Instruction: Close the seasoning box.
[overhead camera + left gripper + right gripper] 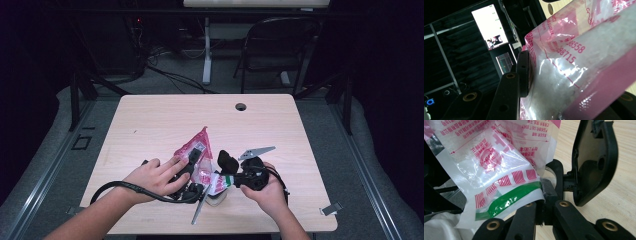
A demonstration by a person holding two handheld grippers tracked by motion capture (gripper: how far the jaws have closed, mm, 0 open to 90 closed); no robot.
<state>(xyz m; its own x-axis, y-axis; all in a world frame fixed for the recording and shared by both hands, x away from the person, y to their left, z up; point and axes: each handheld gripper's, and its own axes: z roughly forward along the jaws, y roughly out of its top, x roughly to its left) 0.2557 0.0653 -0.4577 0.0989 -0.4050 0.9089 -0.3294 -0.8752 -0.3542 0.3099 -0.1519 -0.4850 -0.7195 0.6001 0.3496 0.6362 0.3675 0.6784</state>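
- The left hand [152, 179] is resting low on the wooden table [150, 115], wrapped around the left gripper [194, 156], with a black cable [112, 187] looping away toward the near left edge.
- Its jaws are standing partly apart and pressing on the pink and clear plastic bag [196, 150]; in the left gripper view one black pad [523, 72] is lying flat against the bag's side.
- The bag is sitting near the table's middle front, stretched between both grippers.
- The right gripper [227, 179], held in the right hand [267, 192], is pinching the bag's green-striped edge [509, 197], jaws fully closed on the thin film.
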